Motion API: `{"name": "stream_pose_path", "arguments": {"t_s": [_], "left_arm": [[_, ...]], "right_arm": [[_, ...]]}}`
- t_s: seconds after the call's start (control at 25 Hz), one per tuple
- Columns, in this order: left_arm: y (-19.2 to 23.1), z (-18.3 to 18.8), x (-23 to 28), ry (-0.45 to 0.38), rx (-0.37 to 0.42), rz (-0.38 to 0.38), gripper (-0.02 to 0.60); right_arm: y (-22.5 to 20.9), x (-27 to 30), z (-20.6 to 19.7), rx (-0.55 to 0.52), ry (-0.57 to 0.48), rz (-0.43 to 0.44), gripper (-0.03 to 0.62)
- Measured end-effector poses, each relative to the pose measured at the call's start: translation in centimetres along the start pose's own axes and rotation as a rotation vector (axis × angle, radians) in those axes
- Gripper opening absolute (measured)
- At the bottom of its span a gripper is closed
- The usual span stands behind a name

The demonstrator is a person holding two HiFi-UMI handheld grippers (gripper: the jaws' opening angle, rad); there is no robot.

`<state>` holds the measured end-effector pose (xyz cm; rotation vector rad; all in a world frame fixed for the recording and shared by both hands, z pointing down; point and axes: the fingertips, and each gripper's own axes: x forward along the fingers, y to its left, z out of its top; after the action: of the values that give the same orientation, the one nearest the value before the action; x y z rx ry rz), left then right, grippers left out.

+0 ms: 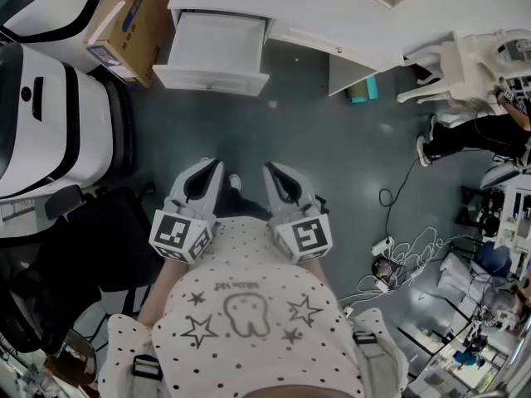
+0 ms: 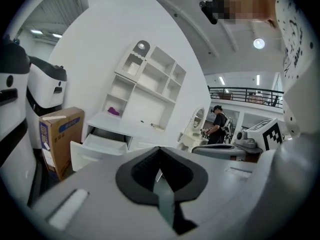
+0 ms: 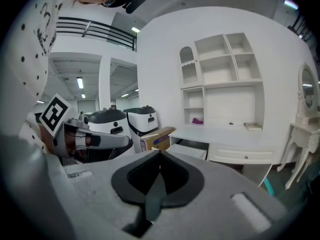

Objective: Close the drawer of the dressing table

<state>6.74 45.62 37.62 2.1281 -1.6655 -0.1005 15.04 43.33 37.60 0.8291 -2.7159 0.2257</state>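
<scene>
The open drawer (image 1: 214, 50) juts out at upper left, well apart from both grippers. The left gripper (image 1: 207, 171) is nearer than the right gripper (image 1: 278, 174). Both jaws are together, empty.

Drawer (image 1: 211, 48), 12 o'clock: white, smooth, matt painted look. Box (image 1: 133, 15), 11 o'clock: brown cardboard. Floor (image 1: 332, 164): grey, smooth, faint sheen.

Head view steeply down; both gripper views near-level, forward; all share drawer (image 1: 209, 80) (well ahead).
</scene>
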Motion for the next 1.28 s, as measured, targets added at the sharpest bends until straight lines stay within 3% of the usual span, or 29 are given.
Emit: {"name": "stream_pose_path", "arguments": {"t_s": [0.16, 0.44, 0.8, 1.28], "left_arm": [[1.8, 1.2, 0.4, -0.006, -0.004, 0.008, 0.002], [4.9, 4.7, 0.7, -0.020, 0.063, -0.011, 0.002], [8.8, 6.0, 1.4, 0.004, 0.076, -0.031, 0.002], [10.7, 7.4, 2.2, -0.034, -0.031, -0.028, 0.002]], "right_arm": [[0.0, 1.4, 0.5, -0.015, 0.005, -0.011, 0.000], [1.1, 5.8, 4.0, -0.048, -0.010, -0.025, 0.000], [1.0, 9.5, 4.6, -0.004, -0.003, -0.066, 0.000], [-0.4, 10.5, 5.1, 0.023, -0.004, -0.090, 0.000]]}}
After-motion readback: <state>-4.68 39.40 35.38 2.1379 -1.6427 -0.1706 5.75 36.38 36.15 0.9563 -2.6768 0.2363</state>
